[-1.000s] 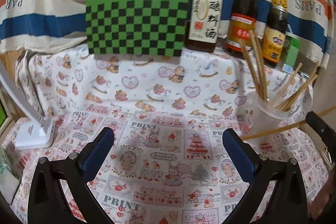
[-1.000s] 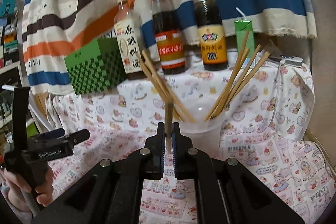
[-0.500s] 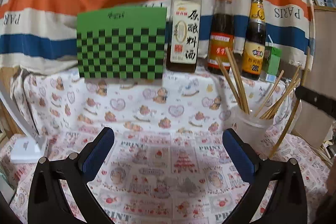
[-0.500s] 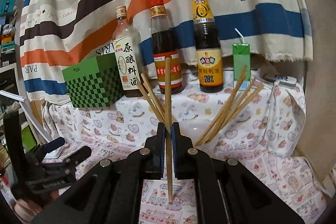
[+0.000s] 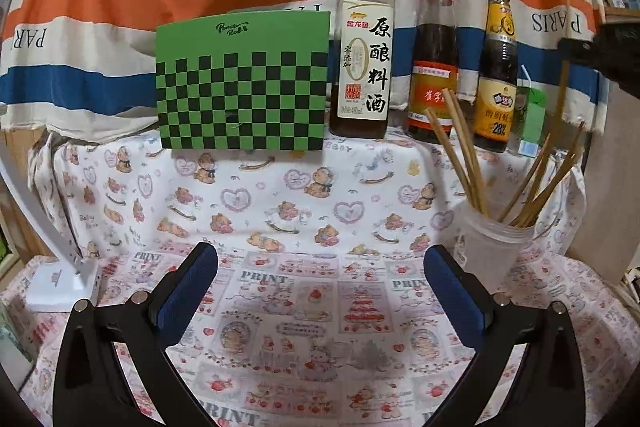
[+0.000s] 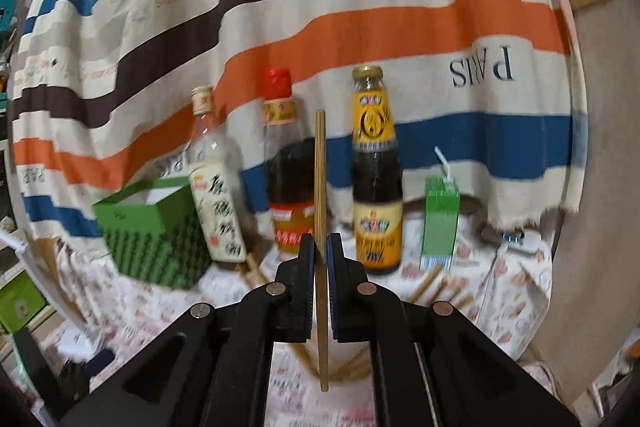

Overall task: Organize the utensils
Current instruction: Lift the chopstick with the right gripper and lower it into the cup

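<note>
Left gripper (image 5: 320, 291) hangs over the worktop (image 5: 304, 339), fingers (image 5: 188, 291) spread wide, nothing between them; the cup (image 5: 494, 247) of chopsticks (image 5: 464, 159) stands just right of them. Right gripper (image 6: 320, 251) has its fingers pinched on one upright chopstick (image 6: 320, 171), poking out above and below them.

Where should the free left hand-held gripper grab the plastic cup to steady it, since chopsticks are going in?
Grip the cup low on its bare wall, from the front. The chopsticks fan out above the rim, so a top approach is probably blocked. The left hand-held gripper is open.
</note>
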Motion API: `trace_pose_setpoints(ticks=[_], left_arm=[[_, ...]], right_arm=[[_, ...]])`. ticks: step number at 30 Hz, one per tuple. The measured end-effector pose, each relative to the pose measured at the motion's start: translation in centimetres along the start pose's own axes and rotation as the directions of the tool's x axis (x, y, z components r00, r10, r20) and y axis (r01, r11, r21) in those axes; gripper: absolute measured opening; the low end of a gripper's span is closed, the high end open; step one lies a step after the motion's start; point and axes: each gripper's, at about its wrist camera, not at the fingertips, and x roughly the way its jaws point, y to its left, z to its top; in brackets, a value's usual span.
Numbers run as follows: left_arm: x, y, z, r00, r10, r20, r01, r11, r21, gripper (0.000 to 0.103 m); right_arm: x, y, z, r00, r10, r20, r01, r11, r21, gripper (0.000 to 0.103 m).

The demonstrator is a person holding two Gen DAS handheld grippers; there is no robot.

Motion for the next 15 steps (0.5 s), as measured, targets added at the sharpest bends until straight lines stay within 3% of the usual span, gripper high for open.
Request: trace_pose_setpoints(ticks=[4,8,15], left_arm=[[0.3,0.1,-0.3,1.000,0.015,0.012,-0.015,1.000,0.019,0.102],[1.1,-0.2,-0.5,0.998,0.067,0.013,-0.068,0.995,0.077,0.102],[1.2,0.0,-0.6,0.998,0.070,0.007,-0.070,0.995,0.070,0.102]], right_arm=[[2.4,0.2,0.3,0.999,-0.051,0.004,0.051,0.998,-0.028,0.007],[4.5,0.8,-0.5,0.994,-0.098,-0.041,0.094,0.992,-0.086,0.007],[6.7,0.6,-2.1,0.982,-0.132,-0.138,0.118,0.987,-0.108,0.007]])
